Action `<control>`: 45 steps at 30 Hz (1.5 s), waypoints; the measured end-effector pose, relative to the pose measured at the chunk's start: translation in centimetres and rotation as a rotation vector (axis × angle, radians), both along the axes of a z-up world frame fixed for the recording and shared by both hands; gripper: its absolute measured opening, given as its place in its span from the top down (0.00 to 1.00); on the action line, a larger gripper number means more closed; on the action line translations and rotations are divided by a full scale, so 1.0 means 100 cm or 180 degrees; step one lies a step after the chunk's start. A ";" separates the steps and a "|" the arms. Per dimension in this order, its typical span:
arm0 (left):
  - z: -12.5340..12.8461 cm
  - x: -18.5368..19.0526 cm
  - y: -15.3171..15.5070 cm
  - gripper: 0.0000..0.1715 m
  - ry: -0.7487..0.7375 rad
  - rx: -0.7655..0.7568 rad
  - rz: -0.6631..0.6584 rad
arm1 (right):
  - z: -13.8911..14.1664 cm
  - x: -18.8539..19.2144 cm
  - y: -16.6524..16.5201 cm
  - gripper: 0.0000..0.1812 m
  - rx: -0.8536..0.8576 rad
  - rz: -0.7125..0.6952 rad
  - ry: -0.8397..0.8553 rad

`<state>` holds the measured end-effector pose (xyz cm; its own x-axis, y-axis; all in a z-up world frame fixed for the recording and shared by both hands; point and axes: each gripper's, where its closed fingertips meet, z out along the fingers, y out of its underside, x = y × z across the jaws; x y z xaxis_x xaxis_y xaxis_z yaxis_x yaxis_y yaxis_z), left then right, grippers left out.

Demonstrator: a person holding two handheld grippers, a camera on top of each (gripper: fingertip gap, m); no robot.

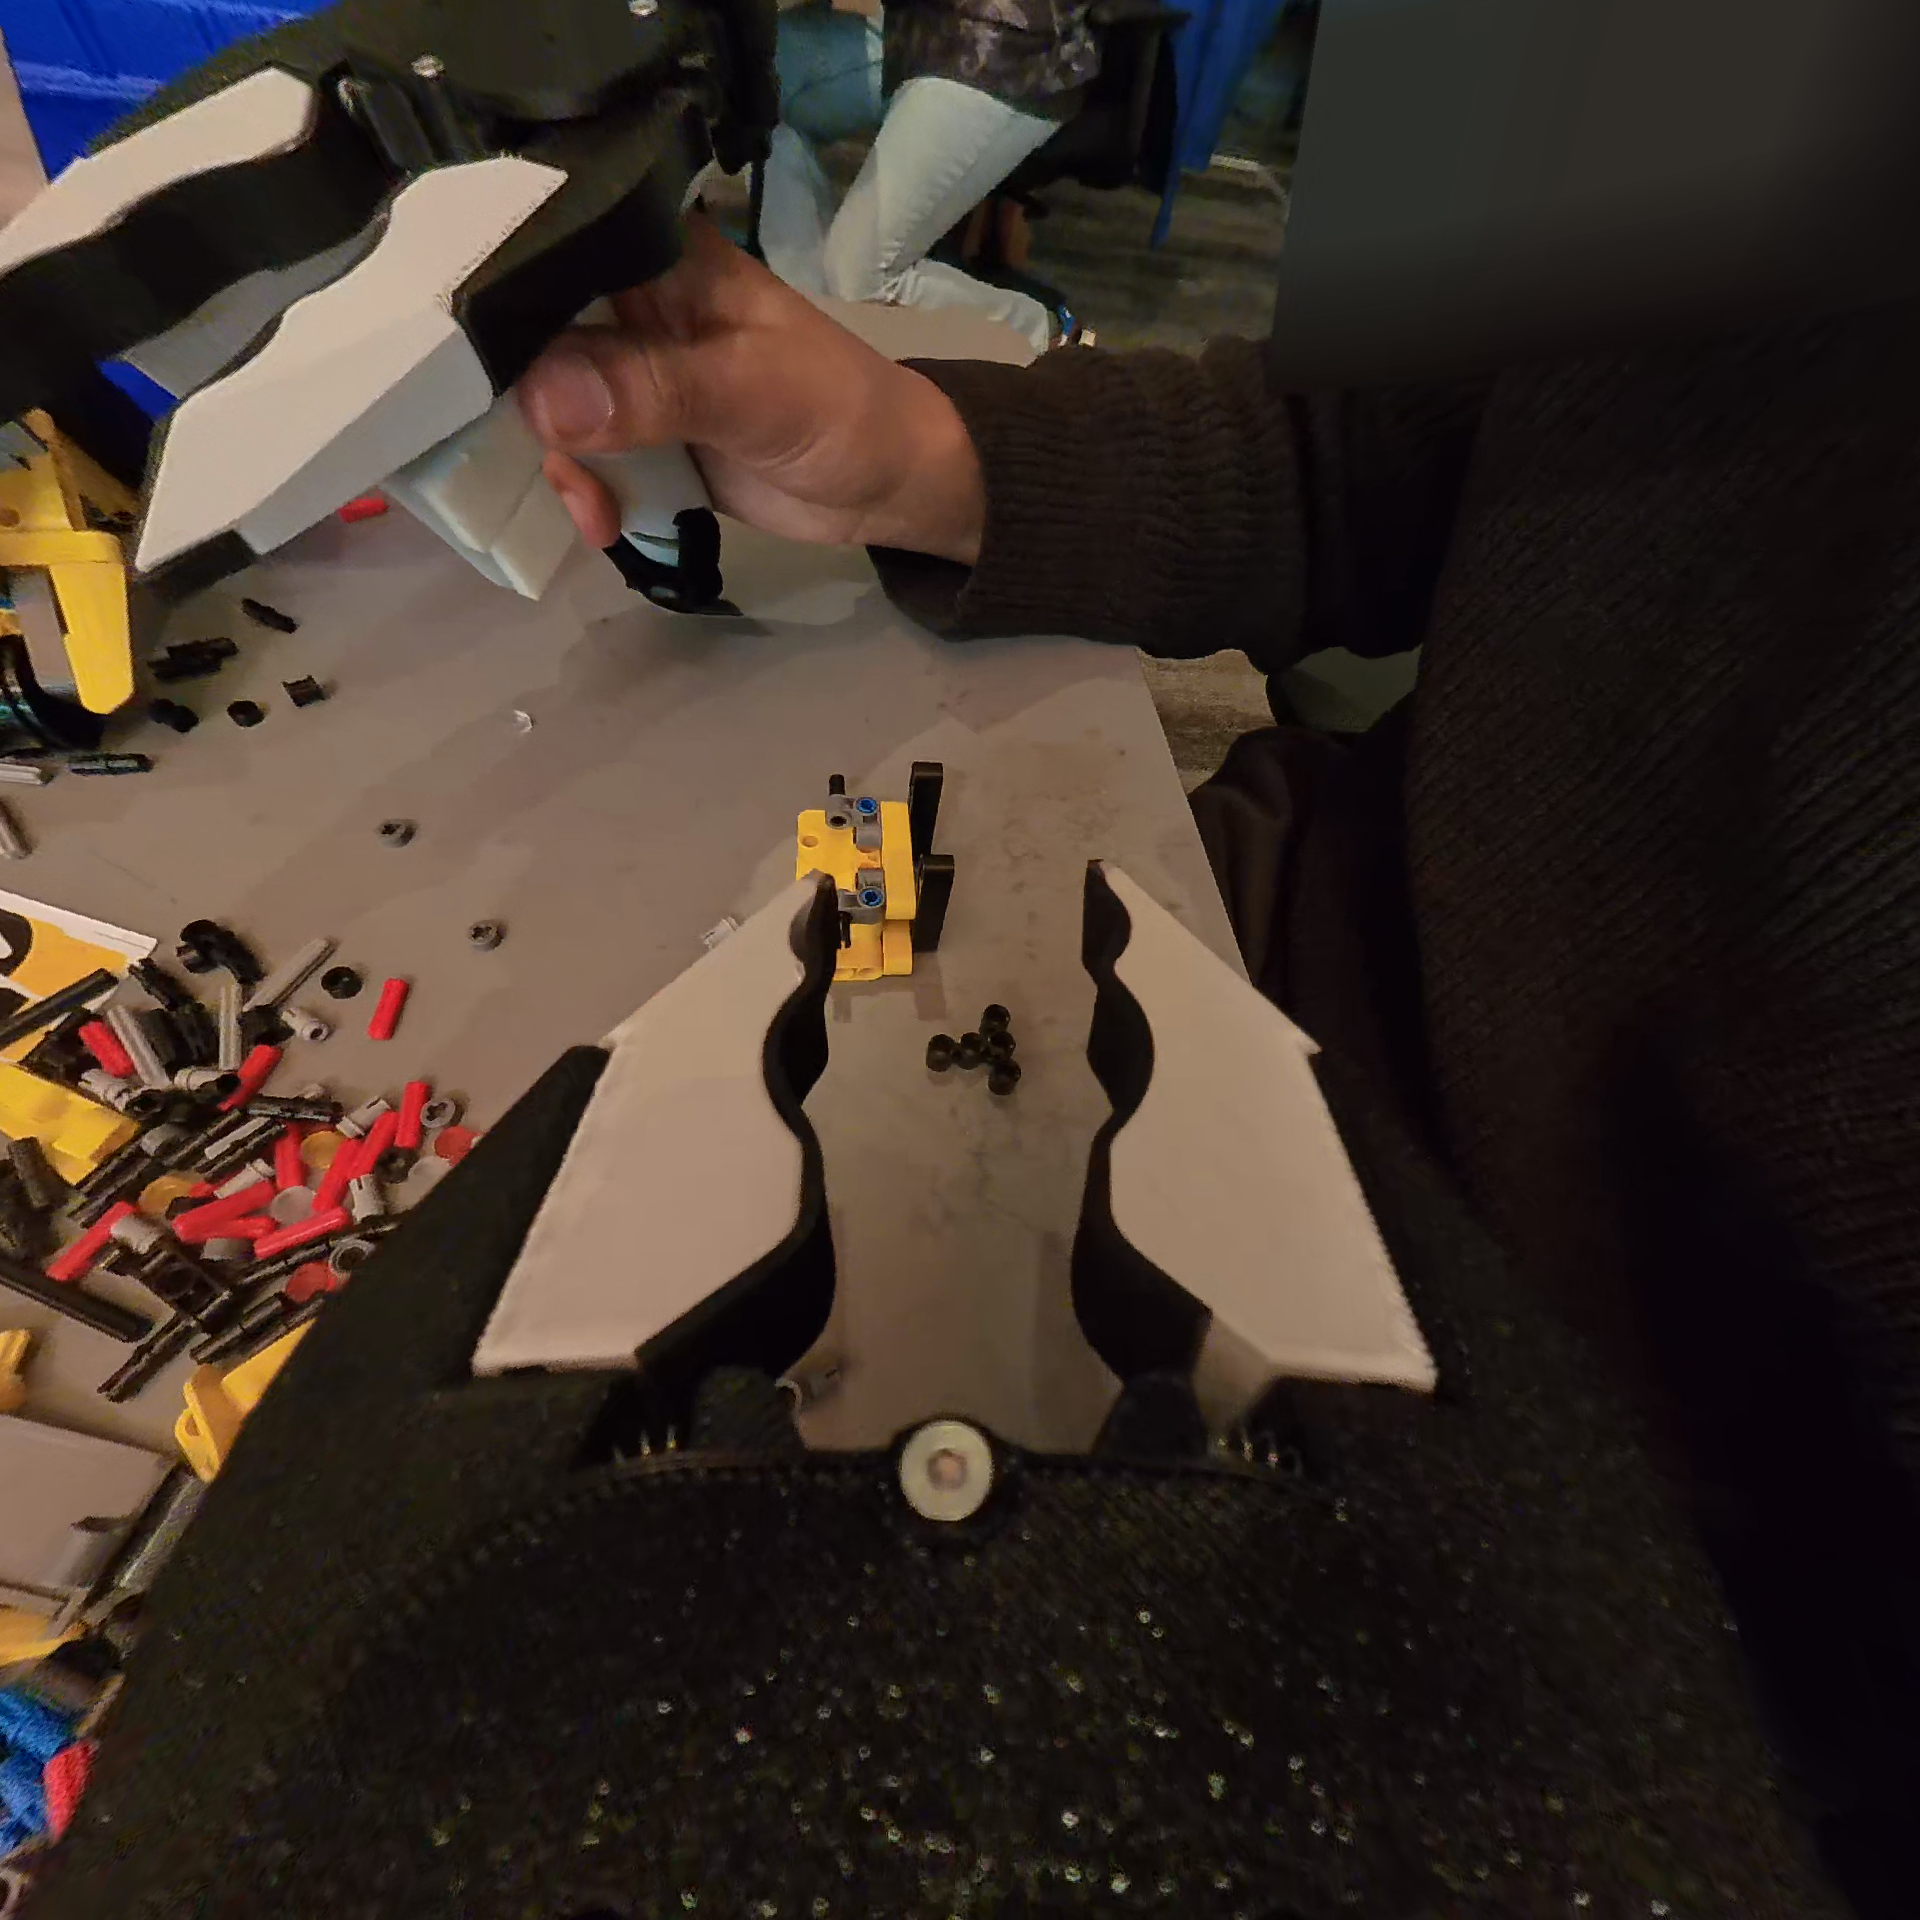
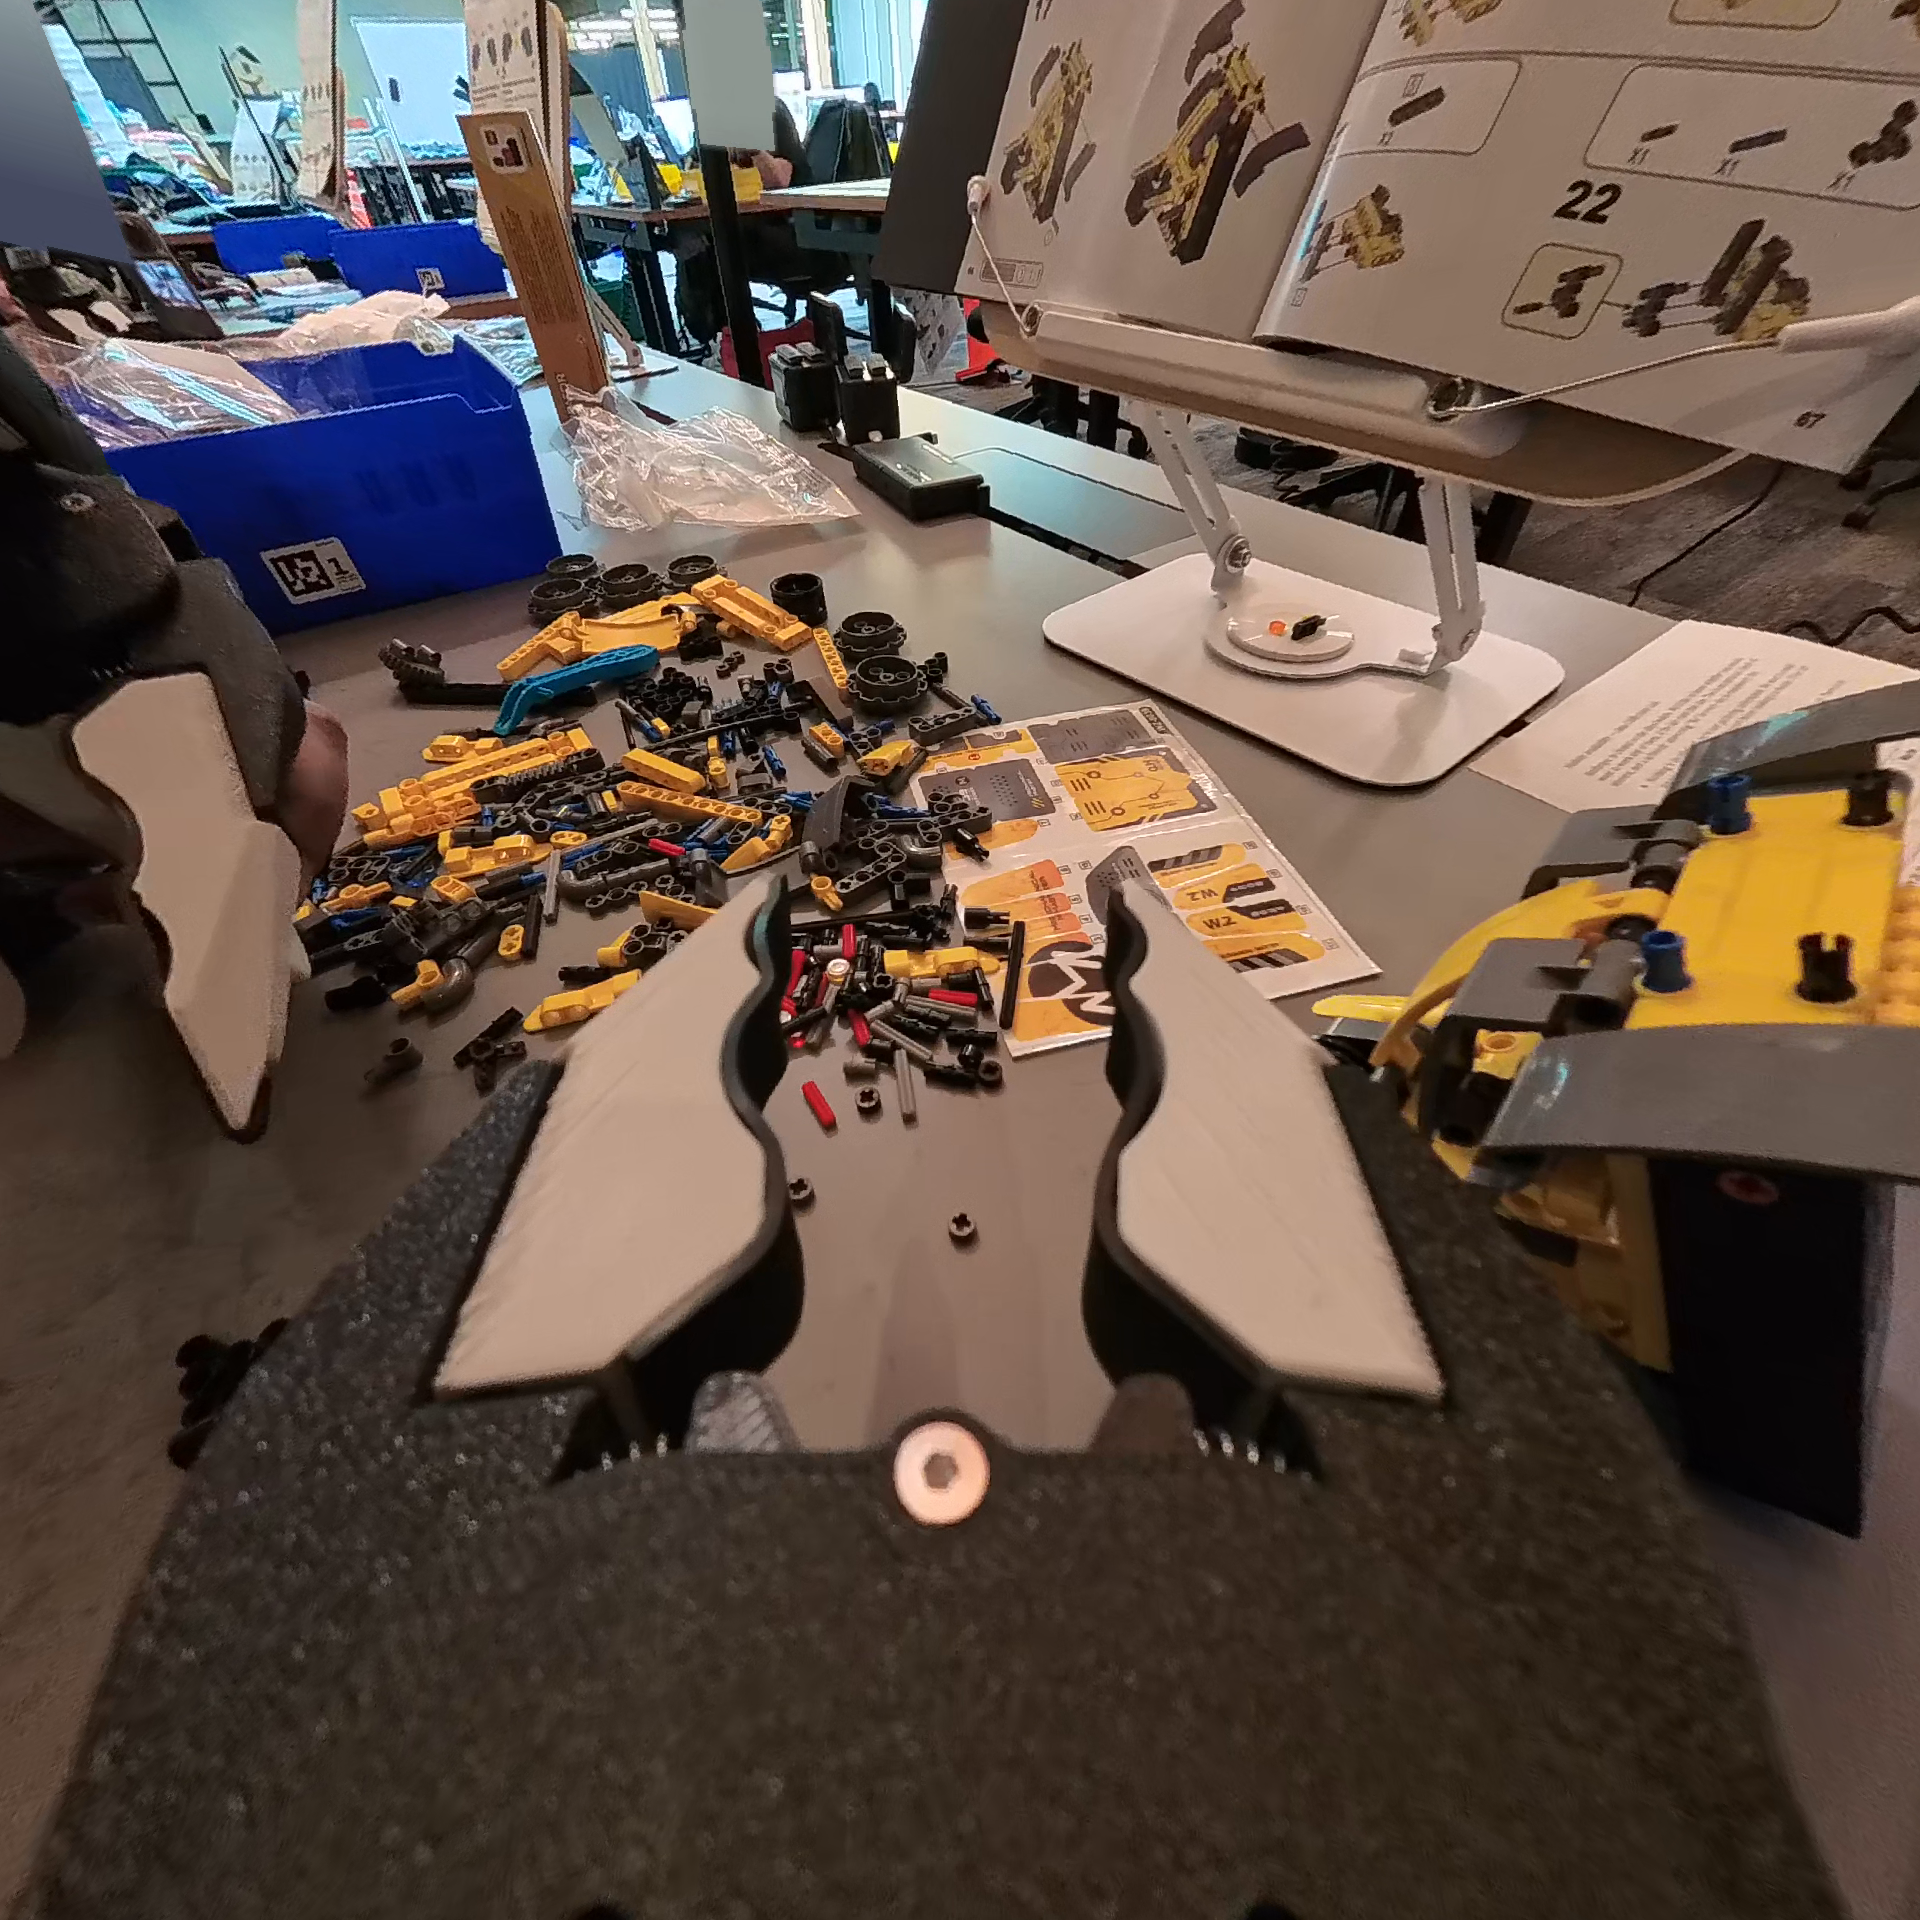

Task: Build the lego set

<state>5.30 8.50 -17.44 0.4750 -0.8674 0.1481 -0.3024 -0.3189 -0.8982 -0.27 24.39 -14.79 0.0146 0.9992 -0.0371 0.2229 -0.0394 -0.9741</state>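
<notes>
A small yellow brick assembly (image 1: 857, 899), fitted with grey connectors and two upright black pieces, is seen standing on the grey table (image 1: 644, 748), near its front edge. It is judged to be light, rigid and smooth-sided, liable to tip or shed parts if squeezed unevenly; the flat yellow sides would give the firmest hold. The left gripper (image 1: 956, 894) is held just short of it, jaws spread apart and empty, the left fingertip (image 1: 821, 914) overlapping the assembly's edge in view, though contact cannot be confirmed. A cluster of black connectors (image 1: 977, 1049) lies between the fingers. The right gripper (image 2: 940, 914) is also spread and empty, raised over a heap of loose pins (image 2: 894, 997). Beyond are a sticker sheet (image 2: 1122, 842), a partly built yellow model (image 2: 1704, 997), a blue bin (image 2: 343, 478) and an instruction booklet (image 2: 1455, 177) on a stand.
</notes>
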 end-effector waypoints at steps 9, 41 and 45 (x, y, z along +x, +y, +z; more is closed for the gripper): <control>-0.004 0.000 0.001 0.73 0.0054 -0.0003 0.0006 | 0.001 0.000 -0.002 0.67 0.0025 0.0011 -0.0002; 0.009 -0.017 0.019 0.70 -0.0013 0.0265 0.0403 | 0.001 0.000 -0.004 0.67 0.0035 0.0033 0.0000; 0.008 -0.018 0.020 0.70 -0.0009 0.0266 0.0425 | 0.002 0.000 -0.004 0.67 0.0042 0.0027 0.0007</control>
